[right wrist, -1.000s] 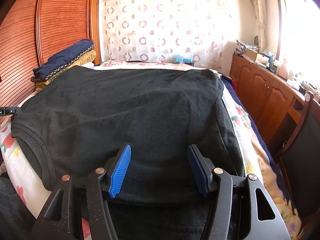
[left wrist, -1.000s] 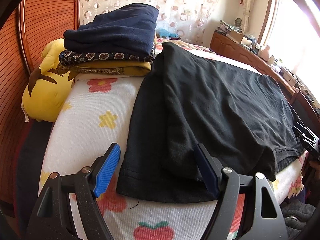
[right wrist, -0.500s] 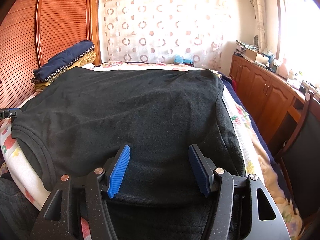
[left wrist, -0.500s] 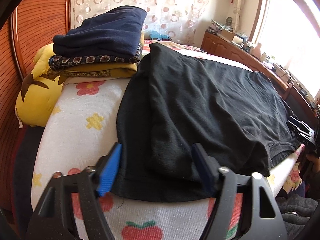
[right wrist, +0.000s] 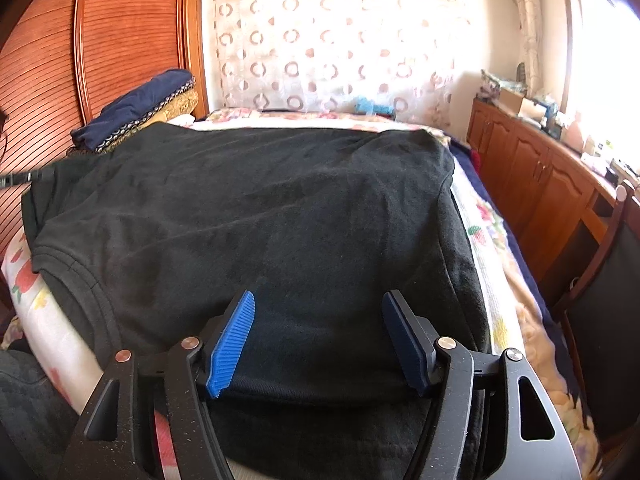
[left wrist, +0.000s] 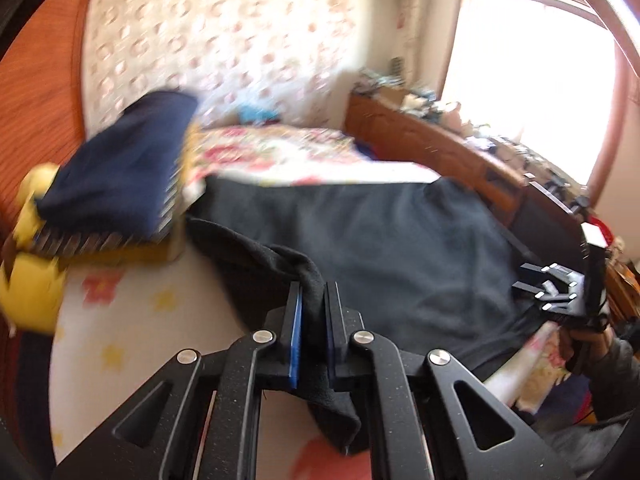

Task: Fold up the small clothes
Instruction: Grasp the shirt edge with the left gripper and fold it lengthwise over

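A black garment [left wrist: 400,248] [right wrist: 260,200] lies spread over the flowered bed. The jaws of my left gripper [left wrist: 312,292] are closing and its blue pads pinch a bunched edge of the cloth, raised off the sheet, with a fold hanging below the fingers. My right gripper [right wrist: 320,300] hovers over the near hem at the other side; its jaws are opening, the cloth lies under and between them, and the pads do not press it. The right gripper [left wrist: 556,292] also shows at the right edge of the left wrist view, held by a hand.
A stack of folded clothes [left wrist: 120,184] [right wrist: 136,112] sits by the wooden headboard [right wrist: 120,40], with a yellow plush toy [left wrist: 28,280] beside it. A wooden cabinet [right wrist: 540,172] and a dark chair [right wrist: 612,280] stand along the bed's right side.
My left gripper went from open around the garment's edge to shut on it and rose, lifting that edge. The right gripper stayed in place, its jaws a little wider.
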